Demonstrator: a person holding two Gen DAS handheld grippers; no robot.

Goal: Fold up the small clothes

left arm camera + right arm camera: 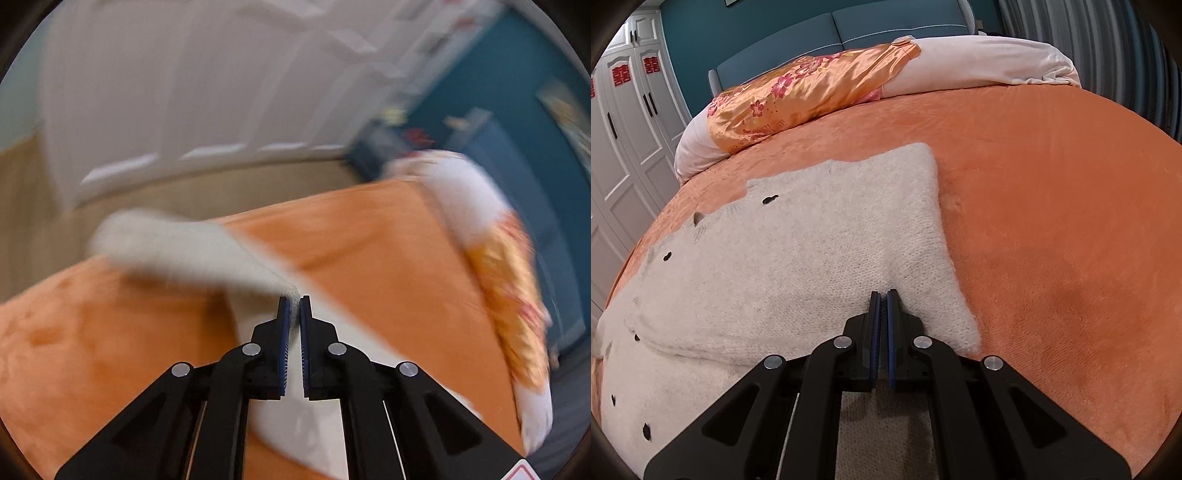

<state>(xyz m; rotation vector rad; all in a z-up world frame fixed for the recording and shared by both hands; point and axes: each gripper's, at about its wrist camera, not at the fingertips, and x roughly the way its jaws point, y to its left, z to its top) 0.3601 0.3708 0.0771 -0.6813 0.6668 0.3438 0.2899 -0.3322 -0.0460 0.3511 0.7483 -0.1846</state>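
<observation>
A cream knitted sweater [820, 236] with small dark spots lies spread on the orange bedspread [1052, 206]. My right gripper [883, 295] is shut, its tips pressed on the sweater near its right edge; whether it pinches fabric I cannot tell. In the blurred left wrist view, my left gripper [294, 301] is shut on a part of the sweater [177, 243], which is lifted above the bedspread [369, 240] and stretches away to the left.
An orange floral pillow [798, 92] and a white duvet [979, 62] lie at the head of the bed. White wardrobe doors [631, 122] stand at the left. A teal headboard [886, 26] and wall are behind; the pillow [509, 295] also shows at right in the left wrist view.
</observation>
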